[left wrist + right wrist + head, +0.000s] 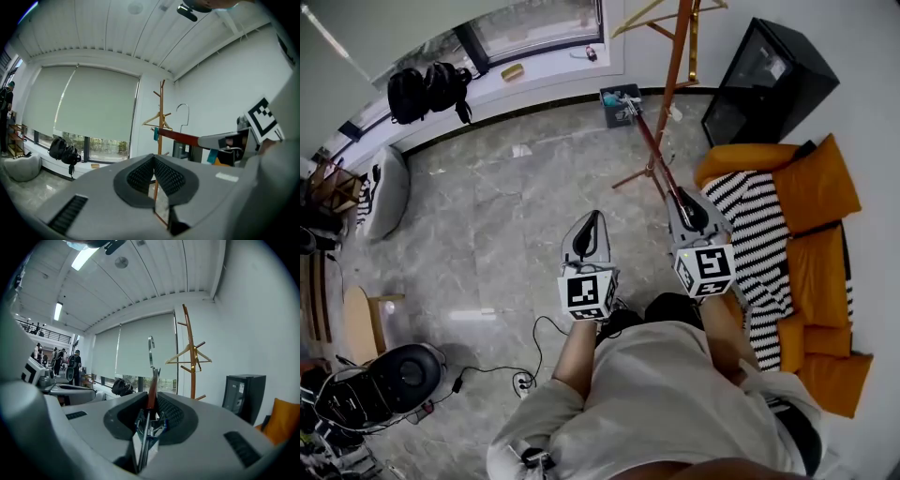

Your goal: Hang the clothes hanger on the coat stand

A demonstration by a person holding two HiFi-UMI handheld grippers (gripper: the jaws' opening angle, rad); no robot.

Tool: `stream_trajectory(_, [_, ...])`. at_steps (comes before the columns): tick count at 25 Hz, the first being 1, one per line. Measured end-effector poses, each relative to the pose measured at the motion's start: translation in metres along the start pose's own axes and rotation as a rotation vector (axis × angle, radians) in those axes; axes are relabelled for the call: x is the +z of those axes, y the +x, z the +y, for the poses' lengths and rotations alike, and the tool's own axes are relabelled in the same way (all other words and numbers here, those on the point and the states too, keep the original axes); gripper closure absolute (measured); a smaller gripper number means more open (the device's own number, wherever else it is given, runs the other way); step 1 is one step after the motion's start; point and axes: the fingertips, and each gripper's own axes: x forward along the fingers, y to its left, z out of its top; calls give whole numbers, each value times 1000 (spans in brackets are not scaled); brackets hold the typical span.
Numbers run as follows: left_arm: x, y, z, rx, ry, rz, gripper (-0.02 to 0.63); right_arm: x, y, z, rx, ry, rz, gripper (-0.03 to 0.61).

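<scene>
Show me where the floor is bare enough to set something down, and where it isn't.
Bare marble floor lies between the beanbag, the window ledge and the coat stand. Crowded: the cables and black round device at lower left, the bin by the coat stand's feet, and the sofa at right.

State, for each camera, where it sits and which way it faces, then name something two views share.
Head view: on the person's head, facing steeply down; shows torso, forearms, left claw, right claw.
Left gripper view: on the left claw, facing the window; its empty jaws shut.
Right gripper view: on the right claw, looking along the gripped clothes hanger.
Shared: coat stand.
</scene>
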Motion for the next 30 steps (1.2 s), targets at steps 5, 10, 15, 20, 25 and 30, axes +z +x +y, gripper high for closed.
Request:
stream_trajectory(5, [-5,6,16,6,-26,9,604,-3,19,3,2,-1,29,520])
stream_trajectory(10, [-13,28,38,24,-38,28,604,-11,53,0,13,22,42,520])
stream_trajectory(15, [-13,61,69,26,-26,44,604,-12,99,2,24,33,41,520])
stream_trajectory(20, [-4,117,86,3,-10,62,604,-13,145,-21,7,66,64,519])
stream_trajectory(25, [-3,176,89,-51,8,90,604,-17,184,-55,-37,103,81,520])
stream_trajectory(30, [1,230,84,-93,17,94,604,-15,212,-85,-63,115,78,520])
